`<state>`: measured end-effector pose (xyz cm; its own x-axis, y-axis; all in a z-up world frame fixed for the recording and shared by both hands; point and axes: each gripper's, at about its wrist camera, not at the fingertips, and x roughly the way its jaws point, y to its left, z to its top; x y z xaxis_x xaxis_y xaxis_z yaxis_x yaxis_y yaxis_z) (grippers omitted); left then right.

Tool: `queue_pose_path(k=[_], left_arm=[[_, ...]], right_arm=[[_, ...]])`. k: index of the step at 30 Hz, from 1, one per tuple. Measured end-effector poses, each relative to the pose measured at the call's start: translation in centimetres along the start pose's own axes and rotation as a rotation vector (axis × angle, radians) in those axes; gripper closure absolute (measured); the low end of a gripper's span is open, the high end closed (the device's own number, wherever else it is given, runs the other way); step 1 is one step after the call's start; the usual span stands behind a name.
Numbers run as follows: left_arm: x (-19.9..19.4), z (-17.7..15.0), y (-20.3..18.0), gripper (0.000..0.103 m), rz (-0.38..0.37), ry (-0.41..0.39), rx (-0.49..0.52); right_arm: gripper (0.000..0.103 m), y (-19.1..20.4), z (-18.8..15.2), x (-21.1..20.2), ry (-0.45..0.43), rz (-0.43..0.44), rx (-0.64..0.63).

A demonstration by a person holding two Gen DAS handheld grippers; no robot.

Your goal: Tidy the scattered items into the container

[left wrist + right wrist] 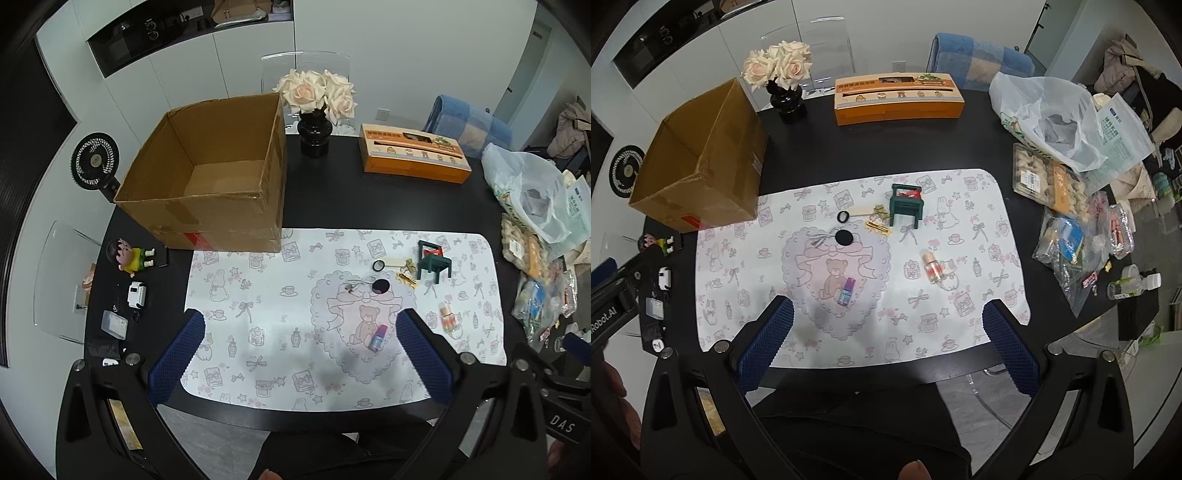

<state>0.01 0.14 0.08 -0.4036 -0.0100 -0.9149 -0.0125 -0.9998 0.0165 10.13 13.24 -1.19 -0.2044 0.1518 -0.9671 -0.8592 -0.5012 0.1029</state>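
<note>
The cardboard box (pixel 207 173) stands open and empty at the far left of the black table (pixel 369 199), its near corner just on the edge of the printed mat (pixel 280 354); brown tape and a red sticker show on its near wall. The scattered bits lie on the mat, well apart from the box: a small green toy chair (pixel 433 261) standing upright, gold clips (pixel 405 277) just beside it, a black ring (pixel 378 265), a black round disc (pixel 381 286) with a thin cable (pixel 356 285) next to it, a little purple-capped bottle (pixel 378 336) lying on the teddy-bear heart, and a clear bottle of orange liquid (pixel 932 268) lying off to the right.

The left gripper (pixel 301 354) hovers over the near edge of the mat, its blue ridged fingers (pixel 177 360) spread wide and touching nothing. The right gripper (pixel 886 343) hangs likewise, fingers (pixel 1012 350) wide apart with nothing between them.

"DAS" is printed on the right gripper's body in the left view, and "Robot.AI" on the left one's in the right view. The orange carton (pixel 897 98) at the back carries writing too small to read. A vase of pale roses (pixel 314 107) stands just beside the box.
</note>
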Motion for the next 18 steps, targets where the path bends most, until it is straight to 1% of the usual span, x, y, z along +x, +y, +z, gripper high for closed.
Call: queue_pose_path(k=[2, 5, 7, 8, 10, 13, 18], left_arm=[[-0.3, 0.1, -0.5, 0.0, 0.011, 0.008, -0.01], [-0.7, 0.3, -1.2, 0.0, 0.027, 0.021, -0.024], [-0.9, 0.4, -1.6, 0.0, 0.037, 0.03, -0.034], [-1.1, 0.4, -1.9, 0.0, 0.043, 0.034, -0.038], [-1.1, 0.6, -2.3, 0.0, 0.048, 0.043, -0.043], [-0.7, 0.9, -2.8, 0.0, 0.037, 0.055, -0.03], [-1.2, 1.1, -4.2, 0.0, 0.032, 0.051, -0.01]], right_arm=[[0.0, 0.2, 0.0, -0.1, -0.002, 0.003, -0.009], [0.0, 0.4, 0.7, 0.0, 0.036, 0.034, -0.01], [0.0, -0.8, 1.4, -0.1, 0.035, 0.102, -0.002], [0.0, -1.2, 1.8, -0.2, 0.033, 0.121, -0.003], [0.0, -1.5, 2.5, -0.3, 0.026, 0.121, -0.002], [0.0, -2.0, 2.9, -0.4, 0.018, 0.125, -0.003], [0.0, -2.8, 3.5, -0.4, 0.005, 0.133, -0.006]])
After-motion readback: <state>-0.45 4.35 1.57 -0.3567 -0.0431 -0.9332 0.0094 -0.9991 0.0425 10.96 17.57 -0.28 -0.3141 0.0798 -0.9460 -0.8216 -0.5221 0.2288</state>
